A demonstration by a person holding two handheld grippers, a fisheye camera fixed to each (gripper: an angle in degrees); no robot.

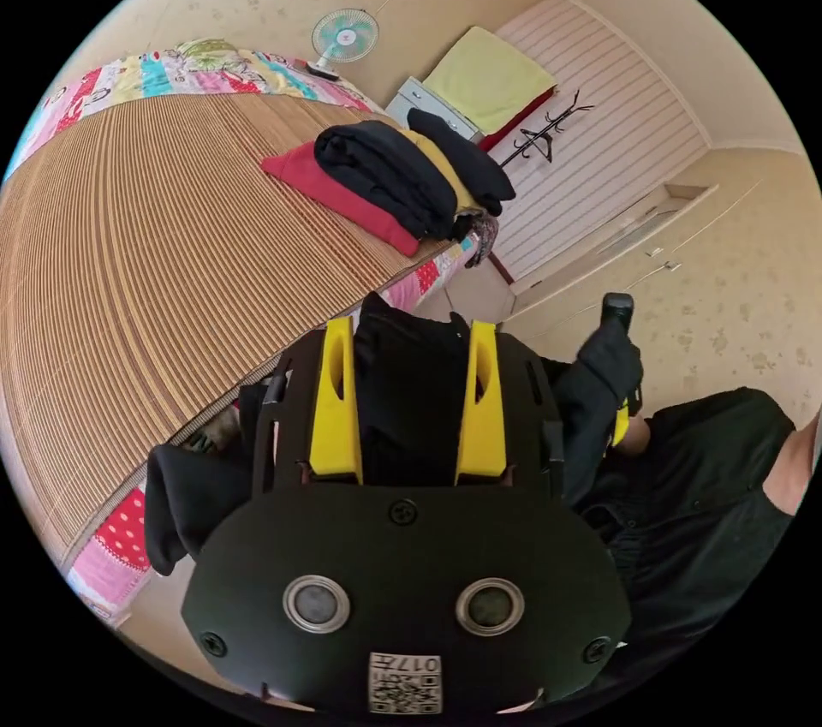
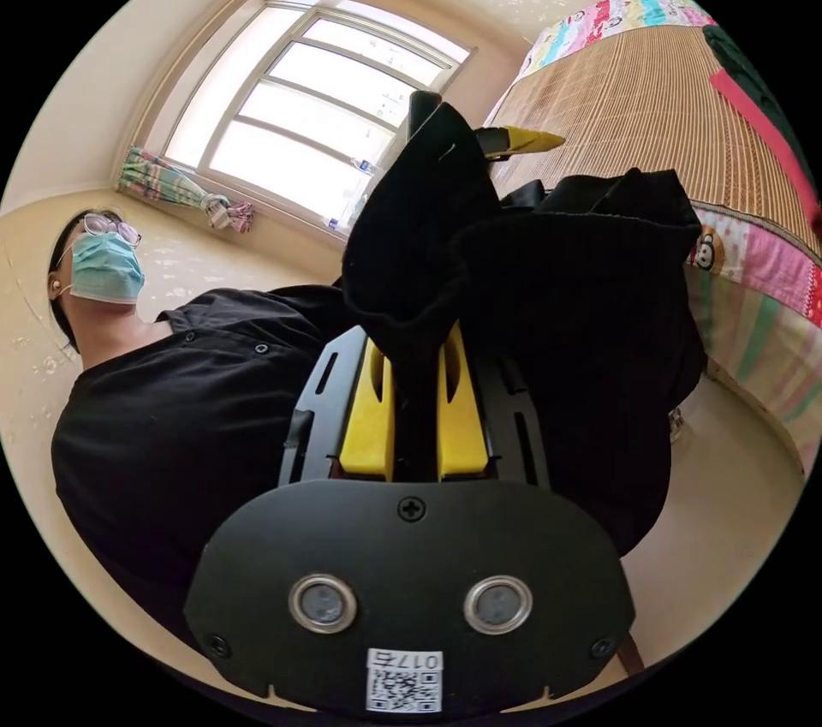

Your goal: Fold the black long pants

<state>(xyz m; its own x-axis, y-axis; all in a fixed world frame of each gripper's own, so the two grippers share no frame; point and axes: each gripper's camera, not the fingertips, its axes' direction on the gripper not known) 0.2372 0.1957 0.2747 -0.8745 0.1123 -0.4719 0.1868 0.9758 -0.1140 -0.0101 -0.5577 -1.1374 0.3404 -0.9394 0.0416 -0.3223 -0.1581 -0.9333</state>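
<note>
The black long pants (image 2: 599, 316) hang in the air between both grippers, off the bed's edge. In the left gripper view my left gripper (image 1: 411, 329) holds a thick bunch of the black pants (image 1: 411, 402) between its yellow jaws, which stand fairly wide around the cloth. My right gripper (image 2: 417, 350) is shut on a thin fold of the pants, with the jaws nearly together. The right gripper (image 1: 618, 384) also appears in the left gripper view, draped in black cloth. The left gripper's yellow tip (image 2: 522, 138) pokes out above the pants in the right gripper view.
A bed with a bamboo mat (image 1: 154, 247) over a patchwork quilt (image 1: 120, 530) lies beside me. A stack of folded clothes (image 1: 385, 170) in red, black and yellow sits near its edge. A fan (image 1: 344, 35), a coat rack (image 1: 548, 132), a window (image 2: 317, 110) and the person in black (image 2: 197, 419) are nearby.
</note>
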